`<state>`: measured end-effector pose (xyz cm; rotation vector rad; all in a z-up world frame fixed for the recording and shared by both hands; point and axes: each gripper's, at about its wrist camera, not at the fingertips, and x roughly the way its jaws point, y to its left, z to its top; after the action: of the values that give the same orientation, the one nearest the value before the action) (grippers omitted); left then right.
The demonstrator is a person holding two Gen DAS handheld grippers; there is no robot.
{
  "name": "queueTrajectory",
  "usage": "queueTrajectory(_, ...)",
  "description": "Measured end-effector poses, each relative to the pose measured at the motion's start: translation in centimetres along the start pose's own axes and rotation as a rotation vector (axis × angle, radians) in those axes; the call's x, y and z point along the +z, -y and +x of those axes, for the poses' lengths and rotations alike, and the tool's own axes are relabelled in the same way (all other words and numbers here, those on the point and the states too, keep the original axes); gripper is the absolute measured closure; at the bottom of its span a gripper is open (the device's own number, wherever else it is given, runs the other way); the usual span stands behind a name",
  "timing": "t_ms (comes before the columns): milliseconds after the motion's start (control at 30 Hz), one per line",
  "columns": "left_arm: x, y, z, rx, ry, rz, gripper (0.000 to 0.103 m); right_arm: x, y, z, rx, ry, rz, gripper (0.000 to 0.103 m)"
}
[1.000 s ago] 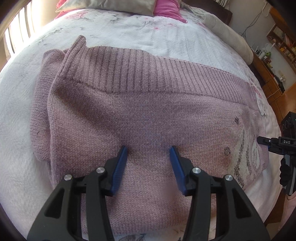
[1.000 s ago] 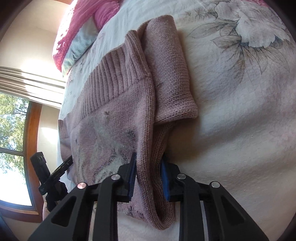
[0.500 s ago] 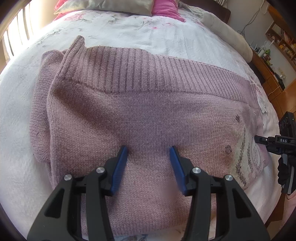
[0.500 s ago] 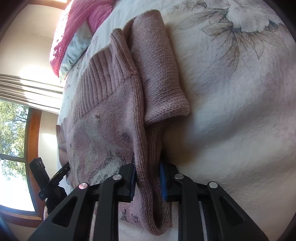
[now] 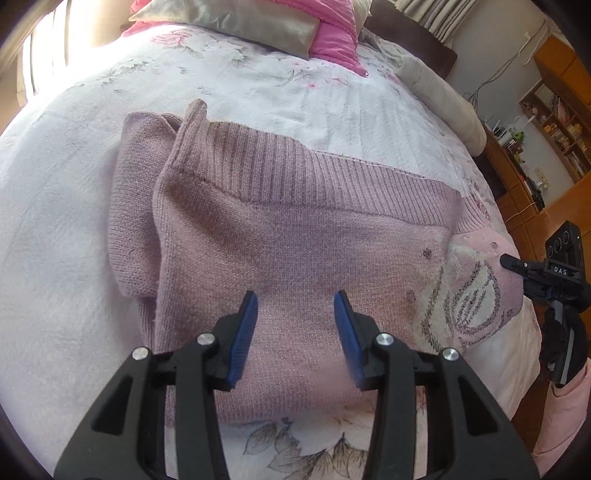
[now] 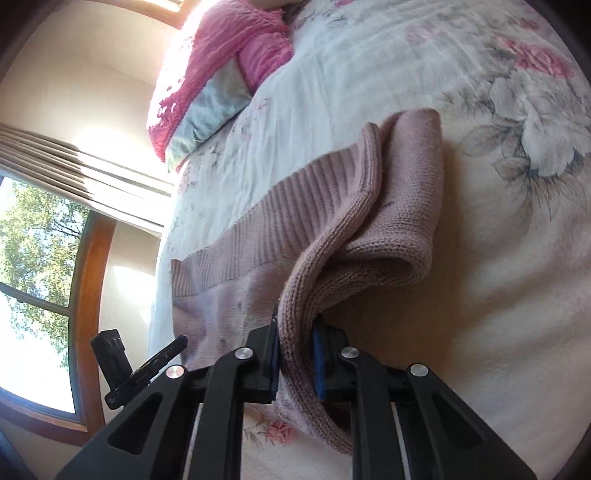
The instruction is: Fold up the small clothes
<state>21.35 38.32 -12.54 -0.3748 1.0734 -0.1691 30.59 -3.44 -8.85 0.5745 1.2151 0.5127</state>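
A dusty-pink knit sweater (image 5: 295, 251) lies on the bed, ribbed hem away from me and one sleeve (image 5: 129, 221) folded under at the left. My left gripper (image 5: 295, 321) hovers open over its near middle, with nothing between the blue pads. In the right wrist view my right gripper (image 6: 295, 350) is shut on a doubled edge of the sweater (image 6: 332, 258), which rises from the bedspread. In the left wrist view that gripper (image 5: 508, 260) shows at the patterned right end, held by a gloved hand (image 5: 561, 343).
The white floral bedspread (image 5: 258, 85) surrounds the sweater. Pink and grey pillows (image 5: 240, 22) lie at the head of the bed. Wooden shelves (image 5: 554, 122) stand to the right, and a window (image 6: 37, 258) lies beyond the bed's edge.
My left gripper has drawn back, so more bed shows around the sweater. The right gripper, still shut, has raised its edge of the sweater and lifted the patterned end.
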Motion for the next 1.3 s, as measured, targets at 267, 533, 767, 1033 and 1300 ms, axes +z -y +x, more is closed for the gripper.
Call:
queueTrajectory(267,0.1,-1.5,-3.9,-0.037,0.063,-0.021,0.06,0.1,-15.1,4.8,-0.027,-0.087,-0.273,0.089)
queueTrajectory(533,0.0,-4.3,-5.3,-0.046,0.093,-0.084,0.059,-3.1,-20.5,14.0,-0.108,-0.232,-0.406,0.089)
queueTrajectory(767,-0.3,-6.4,-6.0,-0.047,0.105,-0.126,0.059,-5.1,-19.9,20.3,-0.206,-0.306,-0.451,0.083)
queueTrajectory(1033,-0.5,-7.2,-5.9,-0.067,0.104,-0.158,0.059,-5.4,-21.6,20.8,-0.136,-0.298,-0.484,0.043)
queueTrajectory(1300,-0.6,-6.3,-4.8,-0.091,0.083,-0.152,0.059,-1.7,-24.1,13.5,0.026,-0.205,-0.444,0.043)
